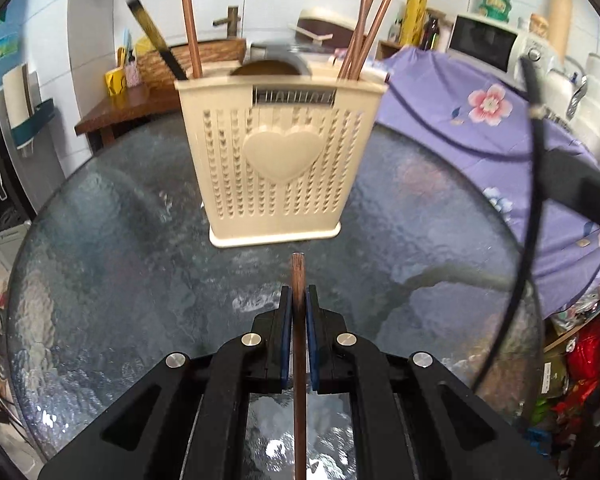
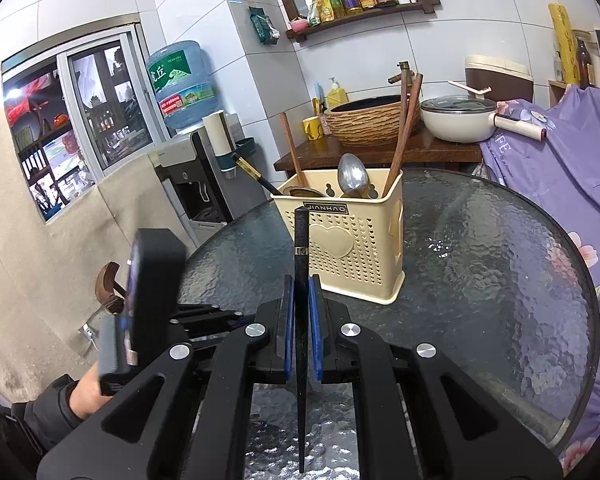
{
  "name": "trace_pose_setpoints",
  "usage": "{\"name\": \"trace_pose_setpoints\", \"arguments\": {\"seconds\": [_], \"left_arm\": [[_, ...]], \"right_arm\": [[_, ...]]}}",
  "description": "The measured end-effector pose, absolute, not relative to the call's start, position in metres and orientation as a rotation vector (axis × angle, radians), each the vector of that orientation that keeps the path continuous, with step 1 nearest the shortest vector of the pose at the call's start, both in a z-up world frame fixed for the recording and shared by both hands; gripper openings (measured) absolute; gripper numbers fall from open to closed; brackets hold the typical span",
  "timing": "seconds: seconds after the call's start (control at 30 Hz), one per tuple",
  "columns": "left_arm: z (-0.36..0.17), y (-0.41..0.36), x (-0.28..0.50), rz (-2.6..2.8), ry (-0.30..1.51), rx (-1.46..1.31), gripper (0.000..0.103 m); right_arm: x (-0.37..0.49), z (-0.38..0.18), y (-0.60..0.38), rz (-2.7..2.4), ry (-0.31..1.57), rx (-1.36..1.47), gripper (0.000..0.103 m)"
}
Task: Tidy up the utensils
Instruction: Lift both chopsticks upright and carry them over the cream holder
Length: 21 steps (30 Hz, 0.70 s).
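Only the right view shows the spoon (image 2: 351, 178).

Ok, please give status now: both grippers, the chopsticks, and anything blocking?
Left gripper shut on brown chopstick. Right gripper shut on black chopstick. Beige holder ahead, upright on glass table. Path clear.

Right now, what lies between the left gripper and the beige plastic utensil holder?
Only bare textured glass tabletop, in the left wrist view; left gripper clamps a brown chopstick before the holder.
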<state>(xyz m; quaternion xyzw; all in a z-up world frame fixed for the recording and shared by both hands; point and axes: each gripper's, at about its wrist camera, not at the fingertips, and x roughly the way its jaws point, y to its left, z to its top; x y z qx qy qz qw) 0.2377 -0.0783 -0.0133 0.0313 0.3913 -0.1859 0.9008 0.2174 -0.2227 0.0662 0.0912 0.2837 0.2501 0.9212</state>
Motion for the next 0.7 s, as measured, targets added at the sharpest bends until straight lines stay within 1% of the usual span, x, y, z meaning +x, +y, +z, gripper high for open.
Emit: {"name": "trace_pose_setpoints", "arguments": {"seconds": [0.23,0.7], "left_arm": [[0.018,-0.068,0.216,-0.418,0.724,0.020,0.007],[0.062,-0.051,0.193,-0.438,0.605,-0.027,0.007]], "right_arm": [[0.208,0.072,-0.225,0.542,0.563,0.205,0.008],[0.195,0.094,-0.217,0.569,0.511,0.182,0.008]]}}
